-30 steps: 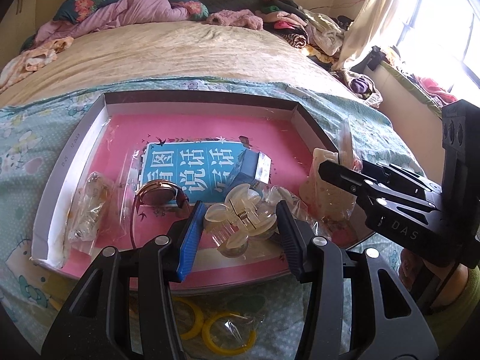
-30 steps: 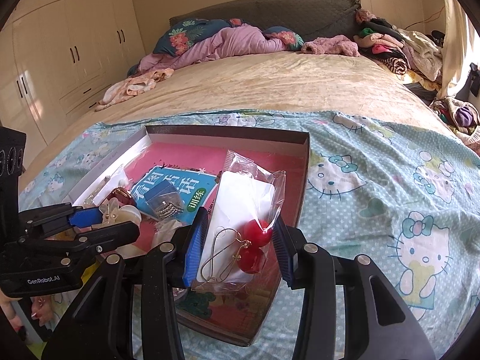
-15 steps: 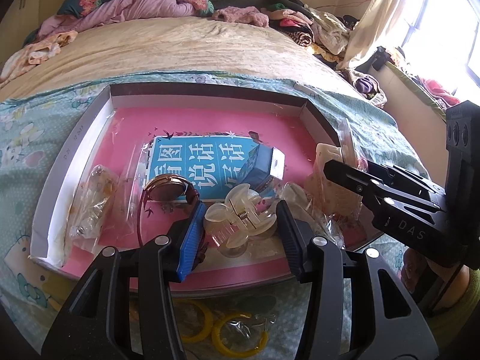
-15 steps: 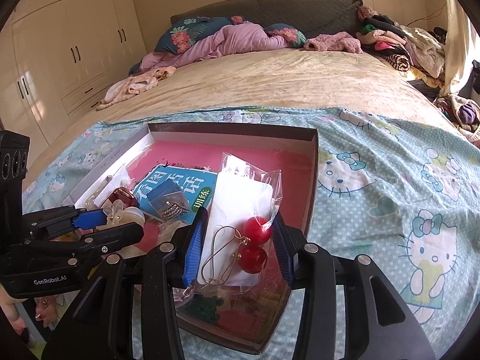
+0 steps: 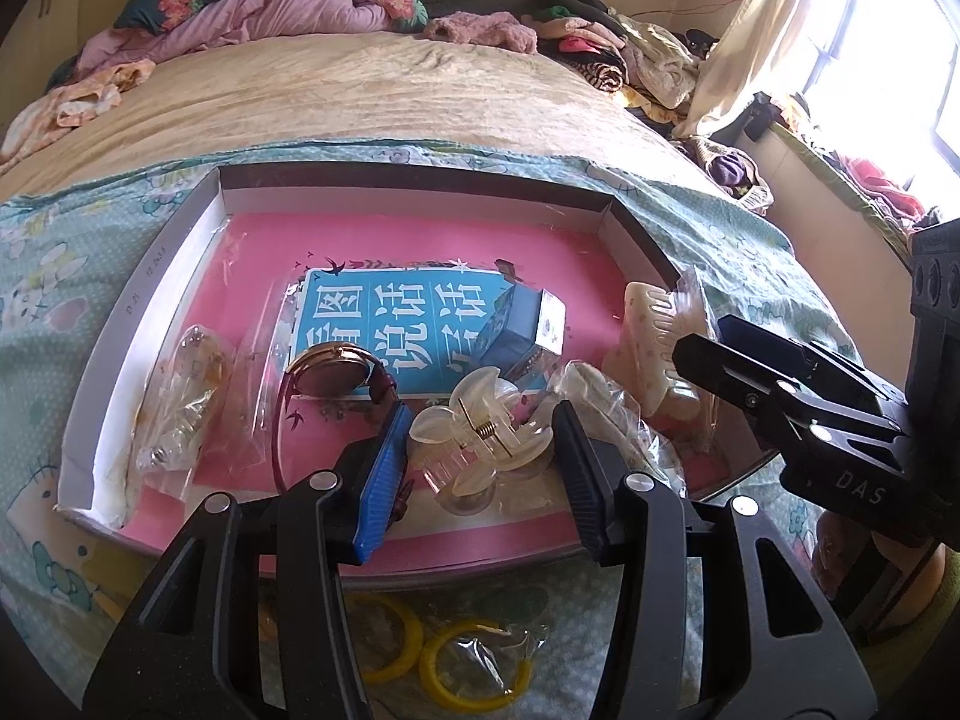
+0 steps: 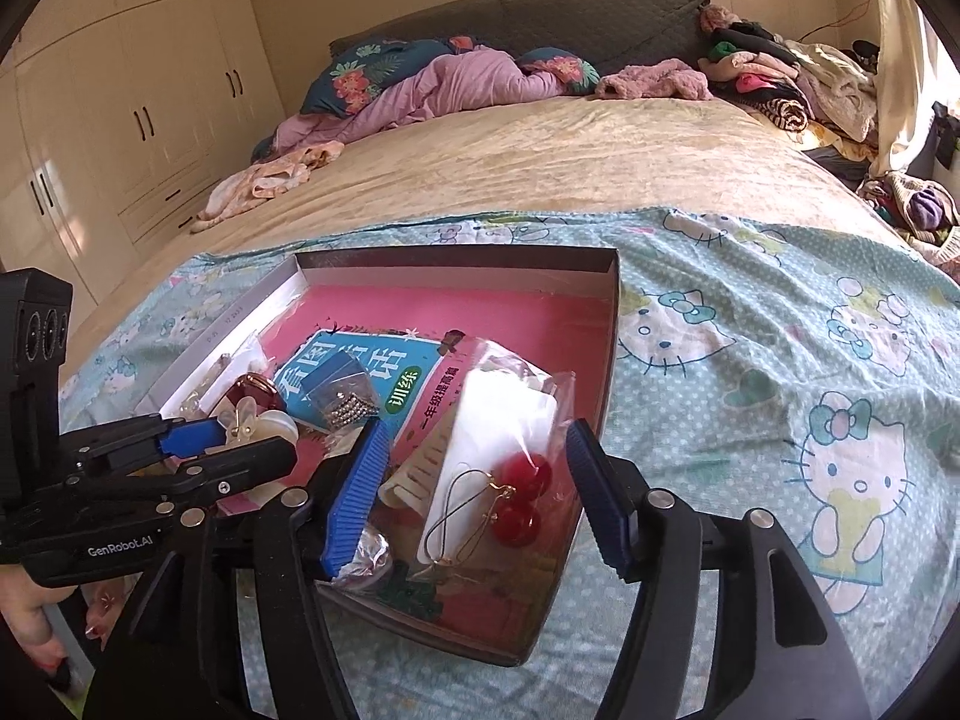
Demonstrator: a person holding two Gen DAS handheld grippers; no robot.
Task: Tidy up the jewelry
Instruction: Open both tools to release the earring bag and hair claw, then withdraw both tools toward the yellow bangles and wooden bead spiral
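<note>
A shallow box (image 5: 138,324) with a pink floor lies on the bed, and its far wall (image 6: 456,258) also shows in the right wrist view. My left gripper (image 5: 480,480) is shut on a clear hair claw clip (image 5: 480,438) just above the box's near edge. The left gripper (image 6: 240,438) and the claw clip (image 6: 255,423) also show from the side. My right gripper (image 6: 477,498) has its jaws opening. Between them a clear bag of red ball earrings (image 6: 510,480) rests in the box's right corner, and the pads stand off it. Under the bag lies a cream comb clip (image 5: 648,324).
In the box lie a blue booklet (image 5: 384,324), a rose-gold watch (image 5: 336,369), a small blue carton (image 5: 528,330) and bagged jewelry (image 5: 180,408). Yellow hoops in a bag (image 5: 474,666) lie on the sheet in front of the box. Piled clothes (image 6: 780,78) cover the far bed.
The right gripper's jaws have spread apart and let go of the earring bag, which now rests in the box. The left gripper keeps its hold on the claw clip.
</note>
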